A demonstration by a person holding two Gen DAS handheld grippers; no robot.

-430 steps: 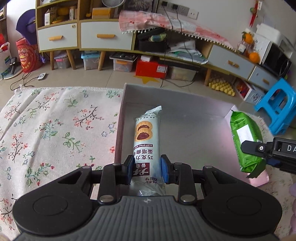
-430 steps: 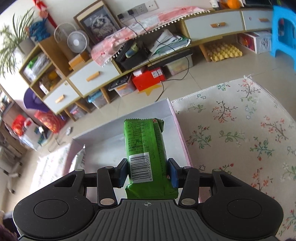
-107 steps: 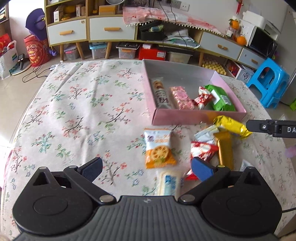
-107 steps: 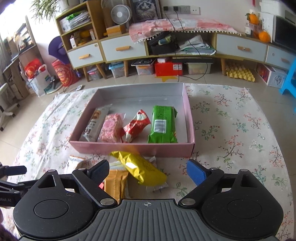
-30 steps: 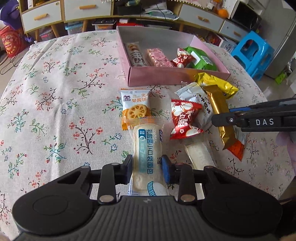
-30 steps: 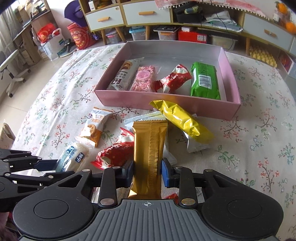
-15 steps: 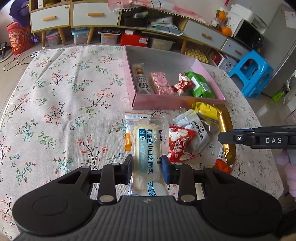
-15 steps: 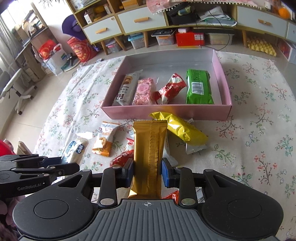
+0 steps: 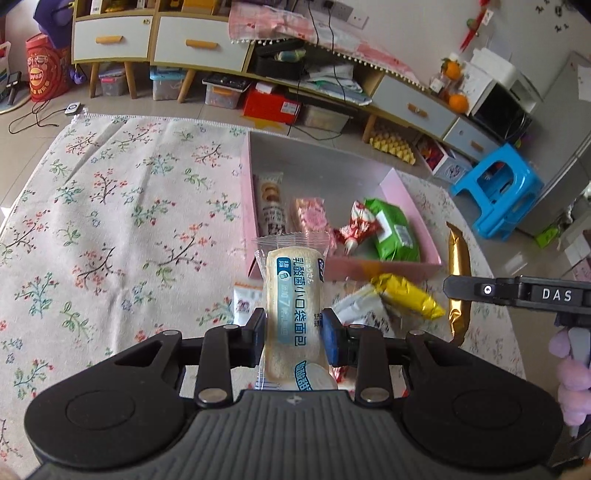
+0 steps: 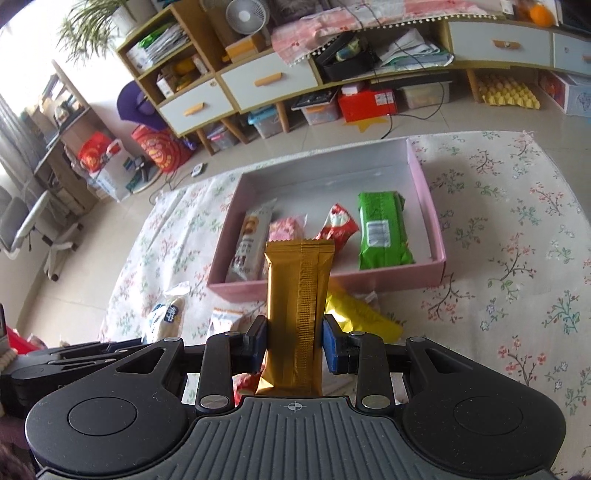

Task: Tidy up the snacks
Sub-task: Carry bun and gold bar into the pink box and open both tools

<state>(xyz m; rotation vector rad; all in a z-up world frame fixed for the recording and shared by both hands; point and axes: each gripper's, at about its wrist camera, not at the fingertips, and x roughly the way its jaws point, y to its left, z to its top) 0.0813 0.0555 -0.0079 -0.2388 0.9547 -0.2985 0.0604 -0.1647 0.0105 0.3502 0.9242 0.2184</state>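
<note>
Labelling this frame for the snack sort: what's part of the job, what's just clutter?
Job: pink box; bread packet in left gripper; gold bar in right gripper; yellow packet.
Clutter: blue stool; fan; egg tray.

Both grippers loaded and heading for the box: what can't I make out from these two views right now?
- Red packet, right wrist view: mostly hidden behind the right gripper and its gold packet.
- Orange-and-white packet, left wrist view: covered by the bread packet.
- Pink box near corner, left wrist view: hidden by that bread packet.
</note>
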